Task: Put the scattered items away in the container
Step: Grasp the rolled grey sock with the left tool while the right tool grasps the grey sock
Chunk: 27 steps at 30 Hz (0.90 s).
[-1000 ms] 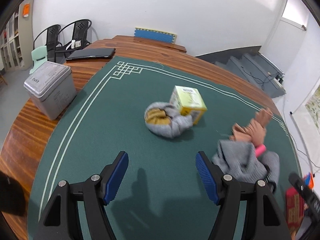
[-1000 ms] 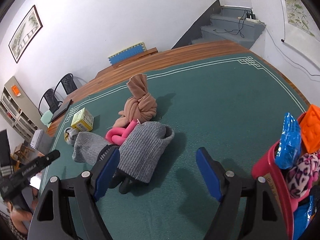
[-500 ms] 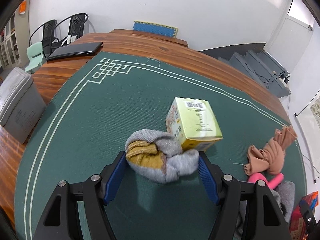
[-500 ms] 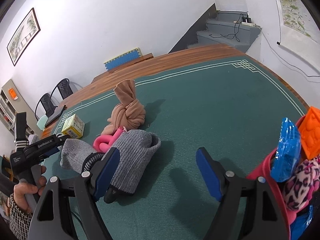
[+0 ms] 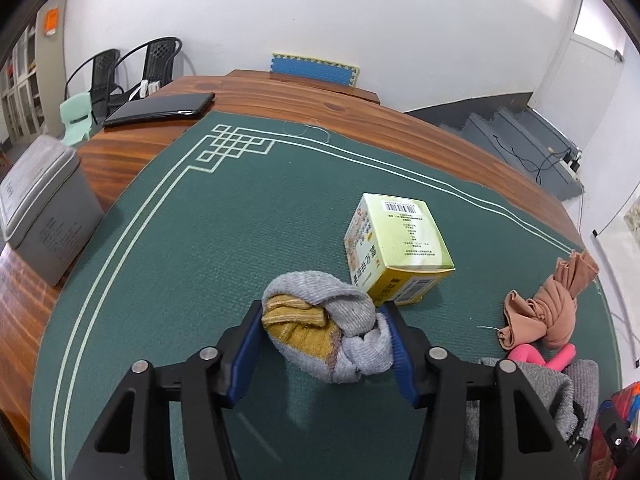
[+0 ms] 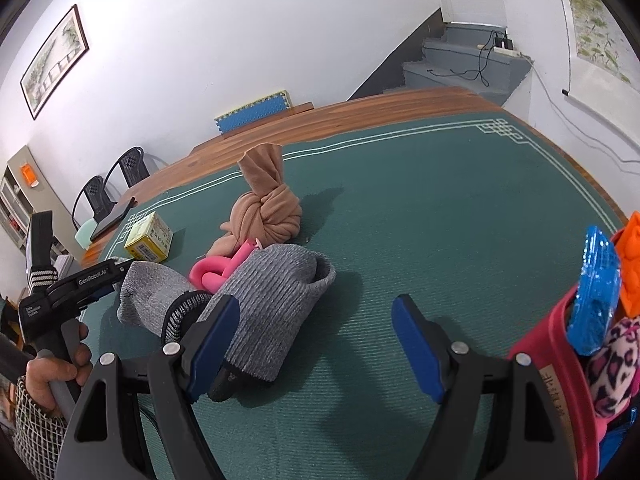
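The left tool (image 5: pixel 322 336) is clenched on a balled grey sock with a mustard-yellow inside (image 5: pixel 324 330), its blue pads pressing both sides, on the green felt-covered tabletop (image 5: pixel 208 240). A yellow-green cardboard box (image 5: pixel 396 248) stands just behind the sock, touching it. The right tool (image 6: pixel 316 340) hangs released, jaws wide apart, beside a ribbed grey knitted sock (image 6: pixel 276 304). The red container (image 6: pixel 560 348), already stuffed with colourful items, sits at the right edge.
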Motion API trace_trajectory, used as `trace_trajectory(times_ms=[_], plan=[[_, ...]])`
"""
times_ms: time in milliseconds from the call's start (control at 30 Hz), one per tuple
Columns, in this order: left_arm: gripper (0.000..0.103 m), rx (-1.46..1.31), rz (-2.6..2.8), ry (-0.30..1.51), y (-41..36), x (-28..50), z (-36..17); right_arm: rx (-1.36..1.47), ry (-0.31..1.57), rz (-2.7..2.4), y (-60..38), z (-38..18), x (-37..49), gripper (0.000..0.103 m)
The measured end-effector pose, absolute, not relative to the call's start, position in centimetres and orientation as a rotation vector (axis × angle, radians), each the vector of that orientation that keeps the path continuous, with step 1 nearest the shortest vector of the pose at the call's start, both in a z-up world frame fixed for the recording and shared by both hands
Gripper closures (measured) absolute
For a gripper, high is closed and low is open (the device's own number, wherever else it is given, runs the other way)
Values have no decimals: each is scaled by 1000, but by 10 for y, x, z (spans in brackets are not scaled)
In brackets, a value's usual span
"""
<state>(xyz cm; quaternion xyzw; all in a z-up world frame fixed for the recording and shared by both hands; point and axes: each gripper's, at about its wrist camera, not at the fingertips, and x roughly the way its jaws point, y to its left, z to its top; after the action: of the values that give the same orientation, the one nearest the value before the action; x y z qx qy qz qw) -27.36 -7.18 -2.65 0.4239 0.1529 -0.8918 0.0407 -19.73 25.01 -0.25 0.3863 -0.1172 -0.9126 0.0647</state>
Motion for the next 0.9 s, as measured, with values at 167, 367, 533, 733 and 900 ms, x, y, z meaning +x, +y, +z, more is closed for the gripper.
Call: trace_trajectory(times_ms=[167,367,533,733,900], plan=[[47,1225,-2778,475,-68,-258,-6,1188,-427,-2714,257,-9,-201,22],[47,1142,-2862,392,-45,-242,20,1183,-556,-2627,262,-13,-211,22],[47,1149,-2881,357,-33,-239,23,1235,-654,-2538,258,-20,-227,22],[47,1160,-2882,377,-33,-240,23,1266,-636,-2499,237,-29,-240,22],[47,1162,-2881,378,-33,-238,23,1246,-544,-2531,228,-30,-238,38]])
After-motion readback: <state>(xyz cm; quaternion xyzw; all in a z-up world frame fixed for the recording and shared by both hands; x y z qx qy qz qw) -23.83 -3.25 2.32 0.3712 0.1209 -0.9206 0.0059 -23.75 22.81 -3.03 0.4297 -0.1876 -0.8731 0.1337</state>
